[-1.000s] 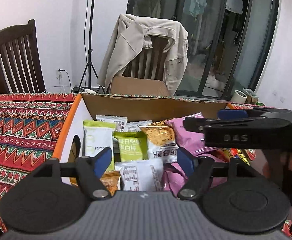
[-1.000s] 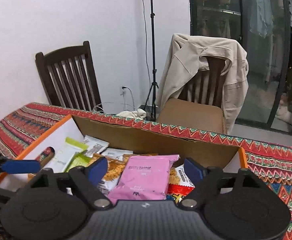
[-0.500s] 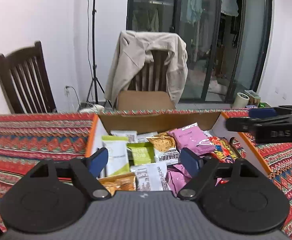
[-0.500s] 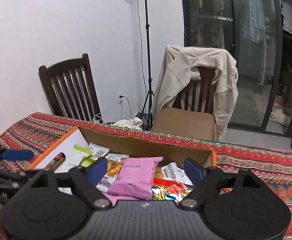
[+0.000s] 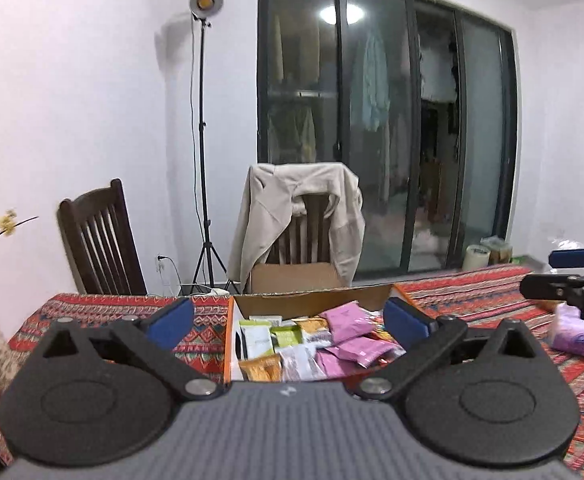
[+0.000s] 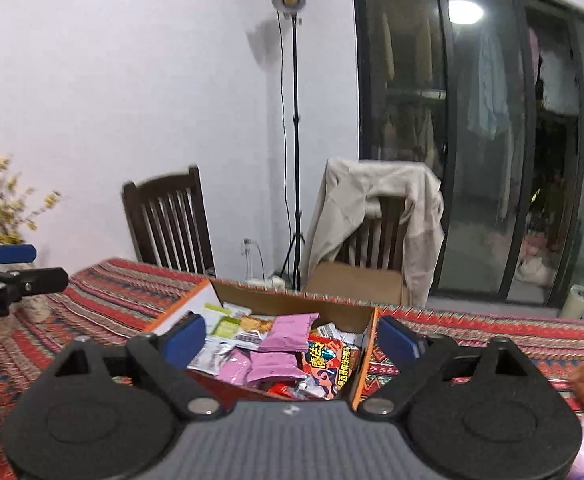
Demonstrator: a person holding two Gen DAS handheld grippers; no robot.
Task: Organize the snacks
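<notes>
An open cardboard box (image 5: 311,303) with orange flaps sits on the patterned tablecloth and holds several snack packets: pink (image 5: 347,320), green (image 5: 286,336), white and orange. My left gripper (image 5: 288,322) is open and empty, held back from and above the box. The right wrist view shows the same box (image 6: 292,306) with pink packets (image 6: 288,332) and a red packet (image 6: 329,362). My right gripper (image 6: 290,338) is open and empty above the box's near side. Each gripper shows at the edge of the other's view.
A purple bag (image 5: 577,330) lies on the tablecloth (image 5: 471,292) at the right. Two wooden chairs (image 5: 96,240) stand behind the table, one draped with a beige jacket (image 5: 295,208). A light stand (image 5: 204,140) is behind. A vase of yellow flowers (image 6: 8,208) stands at the left.
Both grippers have pulled back and up from the box, so it looks smaller and farther. Both stay open and empty.
</notes>
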